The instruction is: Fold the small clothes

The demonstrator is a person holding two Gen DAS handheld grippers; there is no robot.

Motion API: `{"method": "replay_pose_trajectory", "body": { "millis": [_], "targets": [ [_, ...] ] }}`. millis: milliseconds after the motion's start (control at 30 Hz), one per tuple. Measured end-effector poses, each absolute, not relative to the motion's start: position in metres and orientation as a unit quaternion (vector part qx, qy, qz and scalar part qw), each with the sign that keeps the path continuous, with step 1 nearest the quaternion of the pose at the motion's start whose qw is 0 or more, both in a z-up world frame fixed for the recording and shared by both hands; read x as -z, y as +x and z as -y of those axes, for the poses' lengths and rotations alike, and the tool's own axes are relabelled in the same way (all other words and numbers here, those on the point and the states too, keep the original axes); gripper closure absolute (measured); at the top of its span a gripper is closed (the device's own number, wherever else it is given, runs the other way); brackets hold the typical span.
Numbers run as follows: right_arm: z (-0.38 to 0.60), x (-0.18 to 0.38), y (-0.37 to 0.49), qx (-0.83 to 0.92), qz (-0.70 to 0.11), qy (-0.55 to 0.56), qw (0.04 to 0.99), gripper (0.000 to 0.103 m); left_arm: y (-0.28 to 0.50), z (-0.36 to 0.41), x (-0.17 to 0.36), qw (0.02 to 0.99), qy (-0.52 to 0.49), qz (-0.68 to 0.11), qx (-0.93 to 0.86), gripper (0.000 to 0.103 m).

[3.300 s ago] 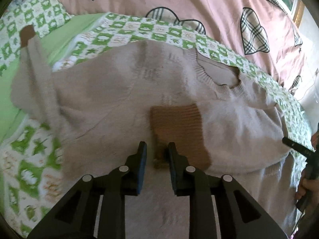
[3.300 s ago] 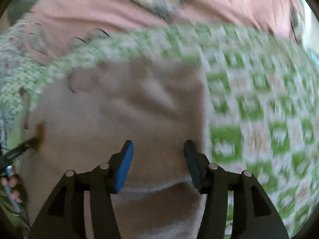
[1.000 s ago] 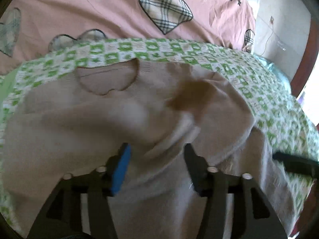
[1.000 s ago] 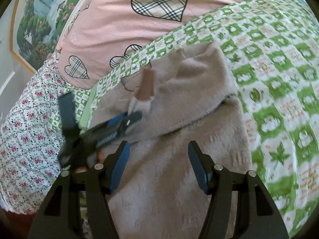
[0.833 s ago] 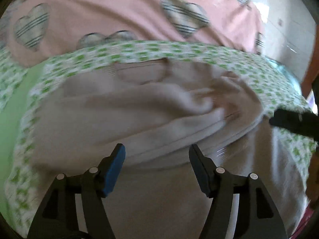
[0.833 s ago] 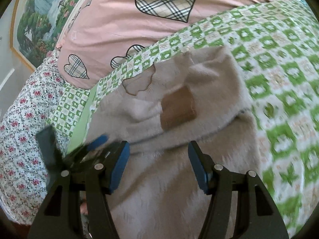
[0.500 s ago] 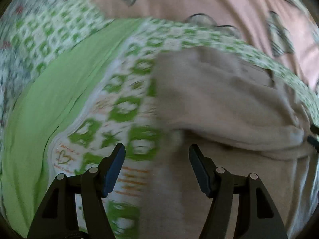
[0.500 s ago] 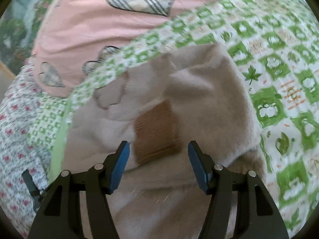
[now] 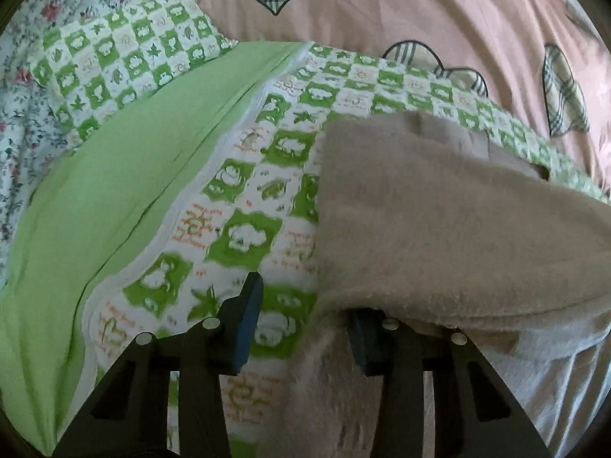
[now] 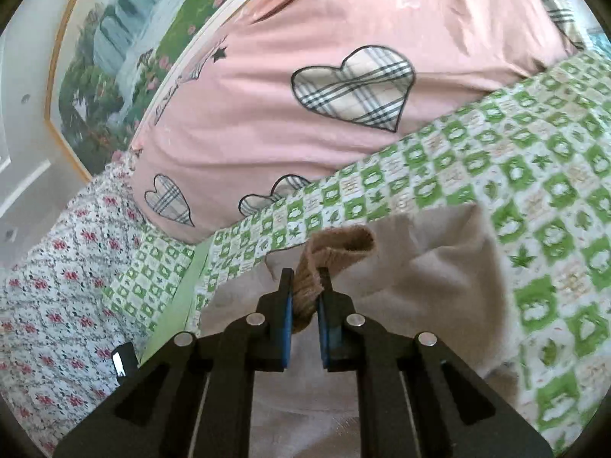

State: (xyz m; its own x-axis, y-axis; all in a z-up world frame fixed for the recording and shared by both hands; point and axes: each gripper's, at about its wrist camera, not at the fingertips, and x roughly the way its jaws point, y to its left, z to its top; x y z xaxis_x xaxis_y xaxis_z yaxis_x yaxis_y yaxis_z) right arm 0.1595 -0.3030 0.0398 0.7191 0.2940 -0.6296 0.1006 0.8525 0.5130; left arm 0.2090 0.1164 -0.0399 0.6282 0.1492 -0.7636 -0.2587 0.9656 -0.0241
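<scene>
1. My right tongs [image 10: 305, 286] are clamped on the brown ribbed cuff [image 10: 336, 248] of the beige sweater [image 10: 431, 267]; the cuff stands up between the blue pads [image 10: 287, 320] and curls over to the right above them.
2. My left tongs [image 9: 301, 305] stand apart. The left pad [image 9: 248, 316] is bare above the quilt, while the right pad is tucked under the sweater's [image 9: 439, 210] folded edge, so only its lower part shows.
3. The sweater lies on the green-and-white checked quilt [image 10: 534, 175]. In the right wrist view its body spreads from the tongs toward the right, with a fold line running down its right side.
4. In the left wrist view the sweater fills the right half of the frame as a thick folded layer; its left edge runs almost straight from the far side down to my tongs, and a flatter beige layer lies beneath it at the lower right.
5. To the left of the checked quilt [image 9: 244, 175] lies a plain green sheet [image 9: 114, 198], touching it along a white seam.
6. Beyond the quilt rises a pink duvet [image 10: 305, 122] with plaid heart patches [image 10: 355, 87]. A floral sheet [image 10: 57, 267] lies at the left, and a framed landscape picture [image 10: 114, 49] hangs on the wall behind.
</scene>
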Motion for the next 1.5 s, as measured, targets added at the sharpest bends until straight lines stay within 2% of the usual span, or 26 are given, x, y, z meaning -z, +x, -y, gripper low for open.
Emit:
{"method": "replay_pose_trajectory", "body": {
  "millis": [200,400,500,567,867,933,1000,1067,1267,1333,1500],
  "targets": [
    [0.315,0.023,0.162,-0.017,-0.451,0.266,0.852,0.091,0.202,-0.122,0.038,0.898,-0.089,-0.414,-0.118,0.061],
    [0.314,0.022,0.164,-0.004,-0.451,0.233,0.861,0.091,0.201,-0.131,0.045,0.894,-0.109,-0.421,-0.104,0.061],
    [0.31,0.038,0.171,0.014,-0.5,0.202,0.842,0.089,0.202,-0.139,0.047,0.889,-0.133,-0.427,-0.096,0.059],
    [0.315,0.042,0.163,0.019,-0.503,0.209,0.838,0.087,0.2,-0.14,0.046,0.888,-0.132,-0.43,-0.093,0.059],
    [0.327,0.011,0.13,0.036,-0.483,0.201,0.852,0.085,0.16,-0.145,0.033,0.885,-0.132,-0.442,-0.061,0.061],
    [0.324,0.006,0.128,0.029,-0.483,0.2,0.852,0.082,0.15,-0.144,0.027,0.887,-0.128,-0.44,-0.057,0.058],
    [0.321,0.002,0.124,0.019,-0.481,0.203,0.852,0.066,0.141,-0.142,0.021,0.889,-0.129,-0.437,-0.049,0.05],
    [0.316,-0.001,0.118,0.013,-0.478,0.201,0.855,0.061,0.132,-0.141,0.016,0.889,-0.134,-0.435,-0.042,0.047],
    [0.315,-0.005,0.095,0.009,-0.481,0.214,0.85,0.061,0.116,-0.137,0.013,0.885,-0.146,-0.44,-0.027,0.047],
    [0.317,-0.008,0.083,0.011,-0.48,0.219,0.849,0.061,0.106,-0.136,0.012,0.885,-0.146,-0.441,-0.023,0.042],
    [0.314,-0.018,0.05,-0.013,-0.485,0.214,0.848,0.059,0.069,-0.13,0.014,0.88,-0.145,-0.452,-0.004,0.04]
  ]
}}
